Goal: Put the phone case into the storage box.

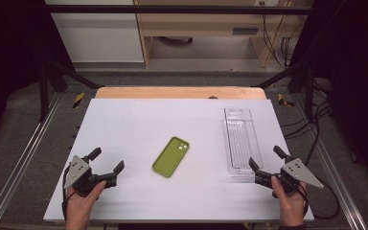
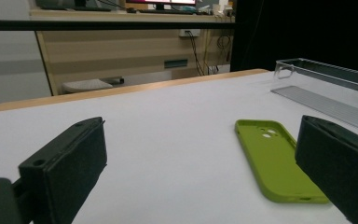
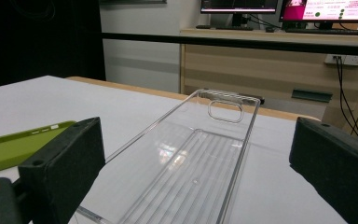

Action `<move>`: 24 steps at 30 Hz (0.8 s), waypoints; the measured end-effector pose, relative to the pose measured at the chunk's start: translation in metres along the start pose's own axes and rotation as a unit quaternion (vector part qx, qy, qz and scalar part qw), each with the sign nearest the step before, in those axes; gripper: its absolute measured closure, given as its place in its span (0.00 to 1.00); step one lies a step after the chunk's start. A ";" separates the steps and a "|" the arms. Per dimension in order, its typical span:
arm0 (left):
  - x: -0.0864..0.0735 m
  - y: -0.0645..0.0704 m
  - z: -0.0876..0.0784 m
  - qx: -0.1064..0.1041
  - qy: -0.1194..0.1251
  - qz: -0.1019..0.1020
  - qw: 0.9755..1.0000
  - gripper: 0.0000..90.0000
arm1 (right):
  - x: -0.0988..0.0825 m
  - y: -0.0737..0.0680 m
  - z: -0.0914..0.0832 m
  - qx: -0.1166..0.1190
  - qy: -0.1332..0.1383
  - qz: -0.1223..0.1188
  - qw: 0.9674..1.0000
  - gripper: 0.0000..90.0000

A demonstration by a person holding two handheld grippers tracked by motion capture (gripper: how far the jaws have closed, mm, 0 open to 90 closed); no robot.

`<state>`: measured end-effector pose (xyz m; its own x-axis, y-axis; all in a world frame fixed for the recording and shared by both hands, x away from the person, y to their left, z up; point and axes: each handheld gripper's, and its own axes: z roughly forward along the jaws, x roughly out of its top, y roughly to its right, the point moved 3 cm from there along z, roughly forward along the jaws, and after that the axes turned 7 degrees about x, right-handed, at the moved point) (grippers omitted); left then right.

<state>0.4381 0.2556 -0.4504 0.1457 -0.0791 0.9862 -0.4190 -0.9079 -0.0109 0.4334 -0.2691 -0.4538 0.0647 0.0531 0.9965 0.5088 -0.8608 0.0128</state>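
Right gripper view: clear tray (image 3: 200,168) between spread jaws.

Each hand-held gripper, left gripper (image 1: 106,167) and right gripper (image 1: 264,164), comprises two black block-shaped jaws, a grey three-cornered top plate with small dark screw holes, and a trailing black cable.

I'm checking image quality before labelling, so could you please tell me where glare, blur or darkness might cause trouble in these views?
High view: even light on the white table, dark surroundings, and the clear tray looks faint. Left gripper view: the green phone case is sharp, the near claw pads soft. Right gripper view: reflections streak the tray's ribbed floor, and the monitors glow bright.
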 end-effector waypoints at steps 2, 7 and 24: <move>0.006 0.010 0.008 -0.010 -0.009 0.008 1.000 0.03 | 0.000 0.000 0.000 0.000 -0.001 0.000 1.000 0.04; 0.019 0.041 0.030 -0.043 -0.034 0.028 0.998 0.08 | 0.000 -0.001 0.000 -0.003 -0.001 -0.001 1.000 0.04; 0.021 0.121 0.086 -0.122 -0.127 0.071 0.982 0.59 | -0.002 0.002 -0.001 -0.005 -0.002 0.005 1.000 0.05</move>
<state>0.4679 0.1086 -0.4452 0.2767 -0.3254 0.9042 -0.6484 -0.7577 -0.0743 0.4337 -0.2711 -0.4558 0.0726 0.0471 0.9963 0.4989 -0.8666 0.0046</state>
